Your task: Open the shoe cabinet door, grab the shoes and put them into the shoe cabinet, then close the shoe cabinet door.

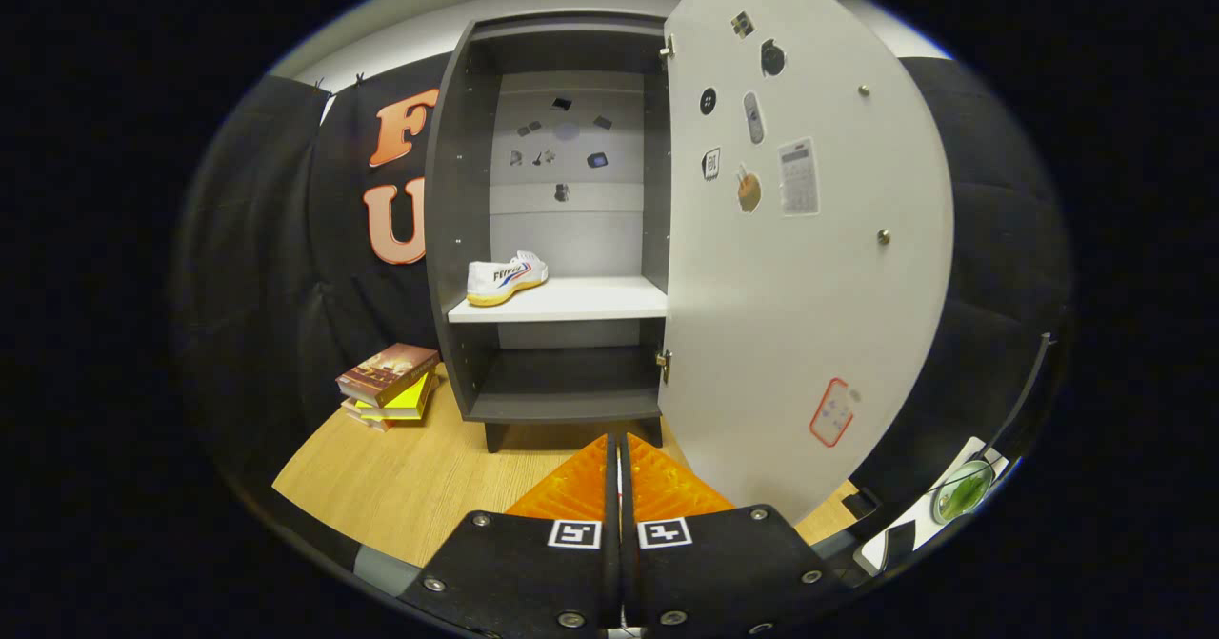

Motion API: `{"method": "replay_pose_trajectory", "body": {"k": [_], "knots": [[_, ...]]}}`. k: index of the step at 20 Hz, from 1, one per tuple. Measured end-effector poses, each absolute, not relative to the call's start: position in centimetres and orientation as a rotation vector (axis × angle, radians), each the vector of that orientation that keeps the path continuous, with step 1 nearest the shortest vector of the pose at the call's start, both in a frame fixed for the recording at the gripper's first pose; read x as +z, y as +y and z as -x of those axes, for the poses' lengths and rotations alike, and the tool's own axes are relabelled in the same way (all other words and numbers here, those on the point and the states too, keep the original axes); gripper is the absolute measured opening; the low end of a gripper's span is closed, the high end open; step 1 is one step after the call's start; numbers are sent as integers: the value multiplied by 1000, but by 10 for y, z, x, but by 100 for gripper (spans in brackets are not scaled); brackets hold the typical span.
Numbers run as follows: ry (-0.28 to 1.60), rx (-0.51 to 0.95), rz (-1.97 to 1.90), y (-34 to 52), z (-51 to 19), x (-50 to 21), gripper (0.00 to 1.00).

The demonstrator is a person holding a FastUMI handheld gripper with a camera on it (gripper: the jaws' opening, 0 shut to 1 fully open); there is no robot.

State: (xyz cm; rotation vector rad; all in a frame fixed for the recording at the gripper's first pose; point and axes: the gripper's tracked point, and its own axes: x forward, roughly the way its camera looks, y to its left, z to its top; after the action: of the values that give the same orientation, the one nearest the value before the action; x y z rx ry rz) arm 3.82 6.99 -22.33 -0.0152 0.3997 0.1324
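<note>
Gripper (619,449) with its two fingers pressed close together, jaws narrow, nothing held between them. Pointing at the shoe cabinet (457,239), a little back from it, above the wood floor (400,487).

Shoe (507,280) already inside, lying on the white shelf (571,301), close to the left front corner. Toe pointing toward the back, heel right near the shelf's front lip.

Door (800,268) swung wide open, hanging out to the right of the fingers, very near them. Probably only the closing left to do.

Could go wrong like this:
- Pushing the door too hard or too fast: a bang, a bounce back open, maybe a shake that slides the shoe.
- Heel near the lip: might catch the door and stop a full close.
- Closed fingers sliding off the flat, smooth door face during the push, then door left half open.
- Swinging wide to get behind the door: bump against the door's edge.
- Stack of books (389,382) on the floor to the left of the cabinet, well away from the door's swing, so little trouble there.
</note>
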Motion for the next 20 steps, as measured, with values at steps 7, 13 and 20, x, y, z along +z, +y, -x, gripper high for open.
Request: {"method": "replay_pose_trajectory", "body": {"k": [7, 13, 20], "knots": [[539, 93, 110, 70, -55, -310, 1], [659, 105, 199, 68, -76, -386, 6], [815, 127, 282, 68, -102, -465, 23]]}}
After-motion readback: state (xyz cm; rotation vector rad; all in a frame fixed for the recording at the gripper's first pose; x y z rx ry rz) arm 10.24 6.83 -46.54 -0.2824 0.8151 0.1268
